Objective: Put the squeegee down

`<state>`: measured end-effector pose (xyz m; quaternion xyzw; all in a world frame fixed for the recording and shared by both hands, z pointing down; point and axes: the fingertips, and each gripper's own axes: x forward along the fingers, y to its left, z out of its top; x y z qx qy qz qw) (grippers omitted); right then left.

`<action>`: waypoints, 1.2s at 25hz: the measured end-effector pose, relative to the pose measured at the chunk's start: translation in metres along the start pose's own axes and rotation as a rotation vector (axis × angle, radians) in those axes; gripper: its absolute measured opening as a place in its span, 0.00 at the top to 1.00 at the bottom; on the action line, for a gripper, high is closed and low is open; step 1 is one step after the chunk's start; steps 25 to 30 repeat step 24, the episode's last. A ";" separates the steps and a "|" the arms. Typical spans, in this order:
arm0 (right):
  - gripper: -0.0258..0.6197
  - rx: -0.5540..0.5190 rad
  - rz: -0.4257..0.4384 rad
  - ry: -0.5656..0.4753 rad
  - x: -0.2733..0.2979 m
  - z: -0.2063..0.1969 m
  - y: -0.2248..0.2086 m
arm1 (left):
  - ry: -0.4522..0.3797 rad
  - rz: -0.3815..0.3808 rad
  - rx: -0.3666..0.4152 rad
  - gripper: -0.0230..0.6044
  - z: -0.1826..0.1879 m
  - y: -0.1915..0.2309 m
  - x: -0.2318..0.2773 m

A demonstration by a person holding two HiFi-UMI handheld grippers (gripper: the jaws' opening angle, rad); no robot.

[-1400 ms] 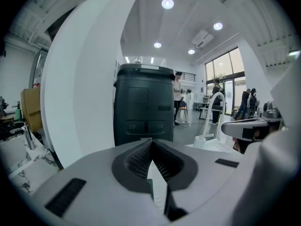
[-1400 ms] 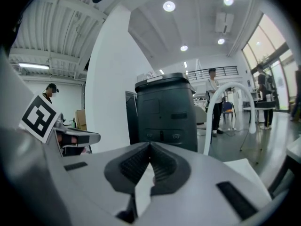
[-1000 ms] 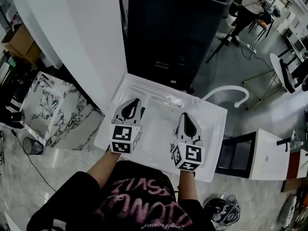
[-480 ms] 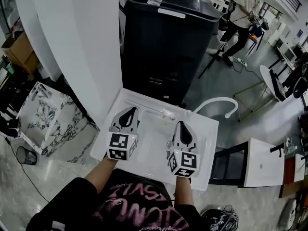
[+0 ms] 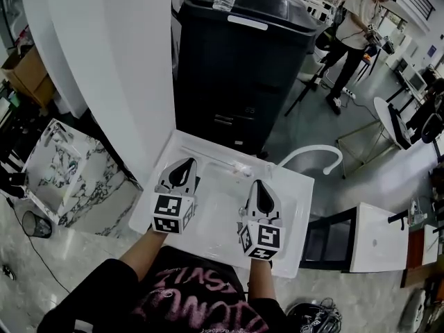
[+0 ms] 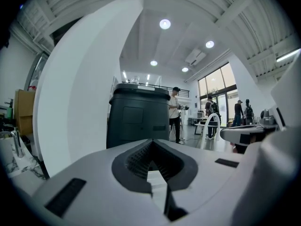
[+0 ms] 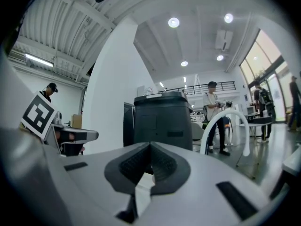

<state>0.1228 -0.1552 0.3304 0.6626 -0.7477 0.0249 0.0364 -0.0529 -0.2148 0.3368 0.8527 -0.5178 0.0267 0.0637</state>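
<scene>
A thin, pale squeegee lies along the far rim of the white sink, with neither gripper touching it. My left gripper hovers over the basin's left side, just short of the squeegee, and it is shut with nothing in it. My right gripper hangs over the basin's middle right, also shut and empty. In the left gripper view the left gripper's jaws meet, and the right gripper's do so in the right gripper view. The squeegee is hidden in both gripper views.
A white curved faucet arches off the sink's far right corner. A tall black cabinet stands just behind the sink, and a white curved wall is on the left. A person stands far back right. A marble-patterned surface lies at the left.
Both grippers have drawn slightly back toward me and to the left over the basin, still shut. The squeegee stays on the far rim. The person at the back has walked further into view.
</scene>
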 end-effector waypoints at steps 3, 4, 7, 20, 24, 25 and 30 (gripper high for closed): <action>0.93 0.004 -0.005 0.003 0.003 -0.002 -0.001 | 0.004 0.003 -0.003 0.95 -0.002 0.002 0.001; 0.93 0.007 -0.005 0.006 0.004 -0.003 0.000 | 0.006 0.002 -0.001 0.95 -0.003 0.003 0.001; 0.93 0.012 -0.006 0.009 0.005 -0.006 0.002 | 0.011 0.000 0.002 0.95 -0.005 0.005 0.002; 0.93 0.026 0.000 0.016 0.015 -0.011 0.005 | 0.017 0.015 -0.002 0.95 -0.008 0.015 0.003; 0.93 0.028 0.000 0.016 0.016 -0.012 0.006 | 0.020 0.014 -0.002 0.95 -0.010 0.015 0.003; 0.93 0.028 0.000 0.016 0.016 -0.012 0.006 | 0.020 0.014 -0.002 0.95 -0.010 0.015 0.003; 0.93 0.028 0.000 0.016 0.016 -0.012 0.006 | 0.020 0.014 -0.002 0.95 -0.010 0.015 0.003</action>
